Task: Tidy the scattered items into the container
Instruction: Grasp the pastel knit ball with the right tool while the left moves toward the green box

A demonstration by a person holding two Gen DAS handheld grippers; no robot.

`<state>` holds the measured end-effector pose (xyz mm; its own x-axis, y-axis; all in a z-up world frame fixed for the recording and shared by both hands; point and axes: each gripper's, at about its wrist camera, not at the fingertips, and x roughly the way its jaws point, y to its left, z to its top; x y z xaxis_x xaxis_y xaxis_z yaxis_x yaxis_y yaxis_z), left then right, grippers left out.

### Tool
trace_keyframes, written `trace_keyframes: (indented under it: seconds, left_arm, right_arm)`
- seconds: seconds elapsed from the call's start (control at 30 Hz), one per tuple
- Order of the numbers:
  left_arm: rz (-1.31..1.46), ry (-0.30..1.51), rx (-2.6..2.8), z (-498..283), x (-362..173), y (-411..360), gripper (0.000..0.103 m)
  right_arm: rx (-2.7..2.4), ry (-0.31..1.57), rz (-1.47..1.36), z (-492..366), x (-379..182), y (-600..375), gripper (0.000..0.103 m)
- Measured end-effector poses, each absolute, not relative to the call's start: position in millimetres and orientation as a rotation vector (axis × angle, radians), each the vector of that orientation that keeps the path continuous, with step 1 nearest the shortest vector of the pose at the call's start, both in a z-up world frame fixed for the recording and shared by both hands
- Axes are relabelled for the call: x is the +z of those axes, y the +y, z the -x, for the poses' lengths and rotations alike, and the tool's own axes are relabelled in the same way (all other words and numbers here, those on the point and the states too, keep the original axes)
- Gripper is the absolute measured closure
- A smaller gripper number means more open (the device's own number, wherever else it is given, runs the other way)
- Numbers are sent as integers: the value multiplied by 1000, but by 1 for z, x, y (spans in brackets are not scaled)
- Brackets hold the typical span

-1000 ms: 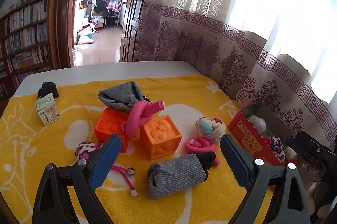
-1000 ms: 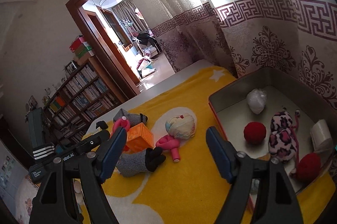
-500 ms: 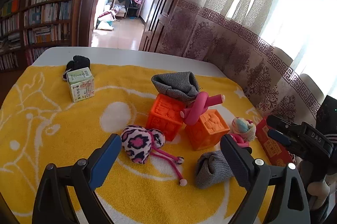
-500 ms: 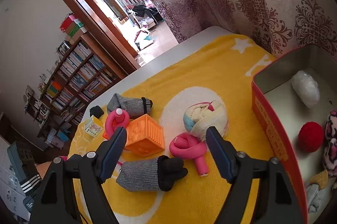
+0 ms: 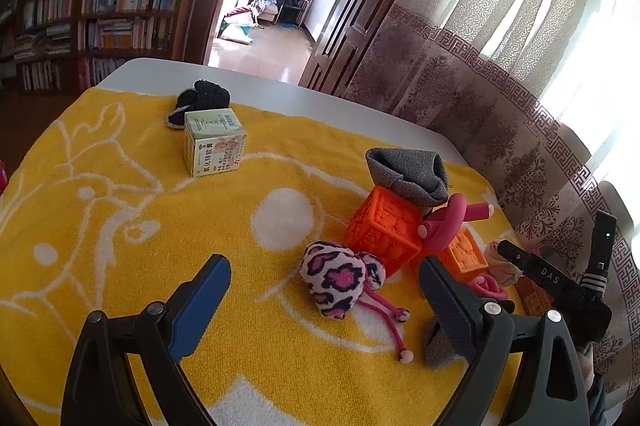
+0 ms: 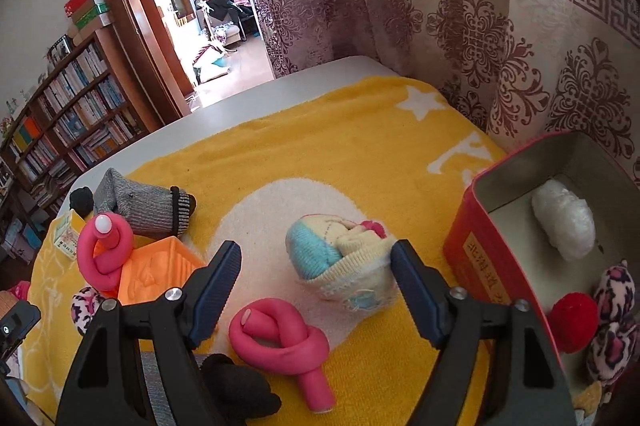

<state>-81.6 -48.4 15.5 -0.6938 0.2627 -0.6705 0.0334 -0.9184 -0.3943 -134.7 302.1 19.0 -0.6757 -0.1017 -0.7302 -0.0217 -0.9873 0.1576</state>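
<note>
On the left wrist view, the left gripper [image 5: 324,290] hangs over the yellow towel [image 5: 120,226] with its jaws spread wide and nothing between them. Far to the left, near the towel's back edge, a small black knitted item [image 5: 202,100] lies touching a green-and-white carton [image 5: 214,148]. Further right, a leopard-print plush heart [image 5: 334,282] with pink cords rests between the spread fingers, just in front of an orange cube [image 5: 384,230]. A grey sock [image 5: 408,176] is draped on that cube, and a pink foam roller [image 5: 448,226] leans across it toward a second orange cube [image 5: 466,256]. At the right edge the other handheld tool shows as a black bar, with part of the red tin behind it. On the right wrist view, the right gripper [image 6: 316,280] is likewise wide open and empty. To its left lie the grey sock [image 6: 140,204], the looped pink roller [image 6: 102,256] and an orange cube [image 6: 158,276]. Between the fingers, a knotted pink foam roller [image 6: 280,340] lies in front, with a rolled blue-and-cream sock bundle [image 6: 342,262] beyond it, its right side close to the right finger. A black sock end [image 6: 236,386] lies at the bottom. To the right stands the red tin [image 6: 476,254], open, holding a white wad [image 6: 564,224], a red pom-pom [image 6: 574,322] and leopard-print plush pieces [image 6: 612,322].
</note>
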Motion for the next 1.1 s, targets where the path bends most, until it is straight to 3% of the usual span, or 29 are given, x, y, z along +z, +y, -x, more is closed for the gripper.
trace_keyframes:
  seconds: [0.33, 0.4, 0.47, 0.9, 1.1]
  left_arm:
    - [1224, -602, 2737, 87, 2, -59, 7]
    - [1234, -600, 2737, 88, 0, -59, 7]
    - [1243, -602, 2736, 88, -2, -59, 7]
    - [1261, -673, 2833, 92, -3, -90, 7]
    - [1331, -538, 2945, 121, -1, -93, 7]
  right_arm:
    - [-2901, 72, -1301, 153, 4, 291, 23]
    - [-2889, 102, -1345, 159, -1, 291, 28]
    - [-2858, 47, -1388, 164, -5, 297, 39]
    - [-2692, -308, -1236, 139, 20, 299, 40]
    - [-2670, -379, -1241, 138, 19, 309, 40]
